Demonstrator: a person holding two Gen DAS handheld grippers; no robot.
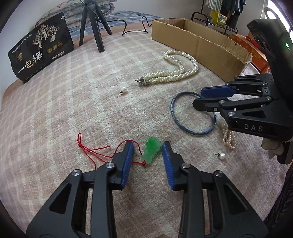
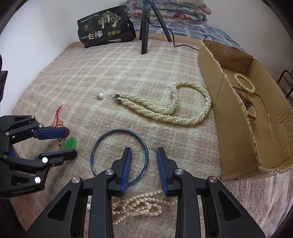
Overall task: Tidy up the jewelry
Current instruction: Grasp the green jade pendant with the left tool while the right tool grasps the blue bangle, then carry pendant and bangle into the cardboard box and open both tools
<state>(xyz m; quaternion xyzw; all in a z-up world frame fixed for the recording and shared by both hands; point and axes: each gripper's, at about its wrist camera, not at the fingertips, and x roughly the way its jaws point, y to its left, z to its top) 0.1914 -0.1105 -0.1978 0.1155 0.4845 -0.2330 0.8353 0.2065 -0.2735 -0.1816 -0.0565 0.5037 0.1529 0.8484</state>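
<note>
1. L gripper [image 1: 147,148]: jaws apart, straddling green pendant [image 1: 151,152] w/ red cord [image 1: 91,149]; pads [image 1: 128,164] not pressing it, gap visible each side. Nothing held.
2. Pendant flat on checked blanket [image 1: 73,100], cord trailing off to the left in L wrist view.
3. R gripper [image 2: 143,152]: jaws apart over the rim of blue bangle [image 2: 102,139]; one finger inside the ring, other outside. Rim between pads, no contact seen. Nothing held.
4. Pinkish pearl strand [image 2: 139,203] bunched on blanket just below bangle, under R gripper.
5. Twisted white pearl necklace [image 2: 164,109] farther up blanket, near cardboard box [image 2: 236,139], not touching it.
6. Pearl stud [image 2: 100,95] just left of necklace clasps; 2nd stud [image 1: 222,155] near pink strand.
7. In box: bead bracelet [image 2: 244,83], wristwatch [image 2: 250,109].
8. Far edge: black printed bag [image 2: 104,27], tripod [image 2: 146,27], folded quilts [image 2: 174,11].
</note>
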